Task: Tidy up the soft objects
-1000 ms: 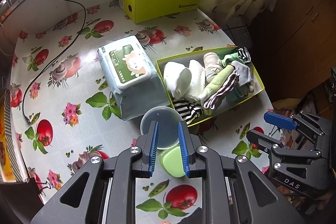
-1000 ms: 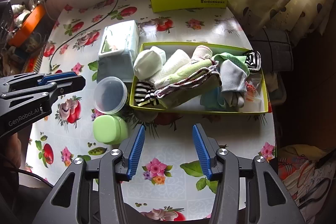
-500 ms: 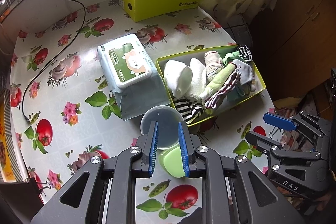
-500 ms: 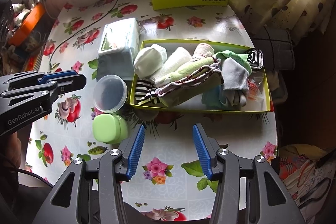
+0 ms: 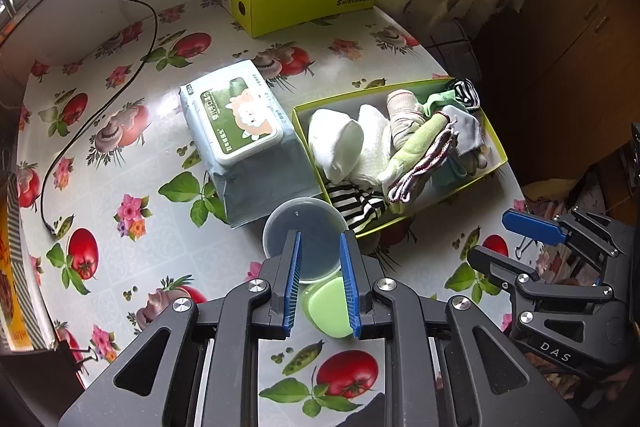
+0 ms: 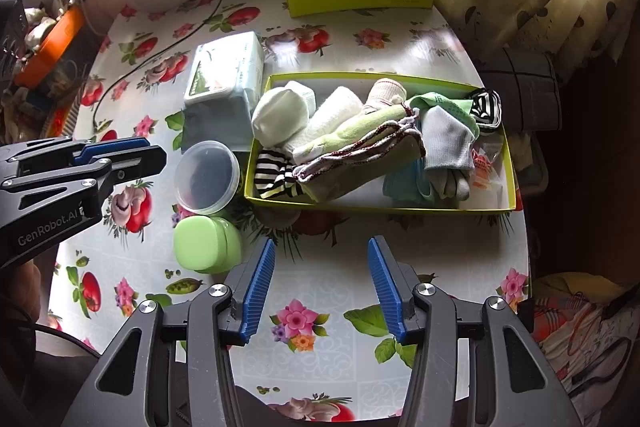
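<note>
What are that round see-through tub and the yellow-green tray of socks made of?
The round see-through tub looks like thin glossy plastic: translucent, with a shiny rim. The shallow yellow-green tray seems to be matte cardboard: thin, flat, sharply folded walls, white inside.

Shallow yellow-green cardboard tray (image 6: 508, 183): frame centre-right, holding rolled socks (image 6: 280, 115).
Clear round plastic tub (image 6: 208, 177): touching its left.

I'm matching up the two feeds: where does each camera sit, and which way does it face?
Left wrist: on the left hand-held gripper, looking down over the clear tub; own fingers show.
Right wrist: on the right hand-held gripper, facing the sock tray; own fingers show.
Shared: tray, tub, wipes pack, each other's gripper.
</note>
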`<state>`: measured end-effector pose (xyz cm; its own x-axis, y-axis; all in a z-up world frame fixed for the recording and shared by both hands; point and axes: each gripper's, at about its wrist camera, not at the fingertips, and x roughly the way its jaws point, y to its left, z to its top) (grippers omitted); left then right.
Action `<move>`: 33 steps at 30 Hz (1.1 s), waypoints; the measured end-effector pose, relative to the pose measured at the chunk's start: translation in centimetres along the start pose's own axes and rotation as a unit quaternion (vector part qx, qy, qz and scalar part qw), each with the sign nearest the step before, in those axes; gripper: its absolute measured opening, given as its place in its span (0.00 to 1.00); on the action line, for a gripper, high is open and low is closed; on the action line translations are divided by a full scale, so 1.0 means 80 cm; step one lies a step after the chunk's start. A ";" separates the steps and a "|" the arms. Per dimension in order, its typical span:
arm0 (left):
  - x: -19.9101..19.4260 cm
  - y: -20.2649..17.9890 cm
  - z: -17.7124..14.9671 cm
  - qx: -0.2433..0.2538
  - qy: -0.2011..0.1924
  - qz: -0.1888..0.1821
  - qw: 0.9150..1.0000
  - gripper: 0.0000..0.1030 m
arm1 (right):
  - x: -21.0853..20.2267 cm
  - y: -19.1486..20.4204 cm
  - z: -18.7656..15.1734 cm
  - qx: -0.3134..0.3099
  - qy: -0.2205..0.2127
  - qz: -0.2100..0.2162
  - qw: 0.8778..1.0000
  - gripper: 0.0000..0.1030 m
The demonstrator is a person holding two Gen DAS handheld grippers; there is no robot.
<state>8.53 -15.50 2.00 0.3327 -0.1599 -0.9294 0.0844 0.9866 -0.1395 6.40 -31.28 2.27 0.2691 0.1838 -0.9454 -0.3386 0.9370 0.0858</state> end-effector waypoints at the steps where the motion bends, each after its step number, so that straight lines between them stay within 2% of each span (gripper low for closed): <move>1: 0.000 0.000 0.000 0.001 0.001 0.000 1.000 0.20 | 0.000 0.000 0.000 0.000 0.000 0.000 1.000 0.47; 25: 0.008 -0.003 -0.001 0.006 0.010 -0.001 1.000 0.20 | 0.005 -0.002 -0.003 0.000 0.002 0.002 1.000 0.48; 33: 0.007 -0.001 0.000 0.005 0.001 0.005 1.000 0.20 | 0.007 -0.004 -0.004 0.000 0.003 0.003 1.000 0.48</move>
<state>8.69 -15.65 1.48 0.3311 -0.1502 -0.9316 0.0904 0.9878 -0.1271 6.35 -31.53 1.60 0.2611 0.1867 -0.9471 -0.3392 0.9363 0.0910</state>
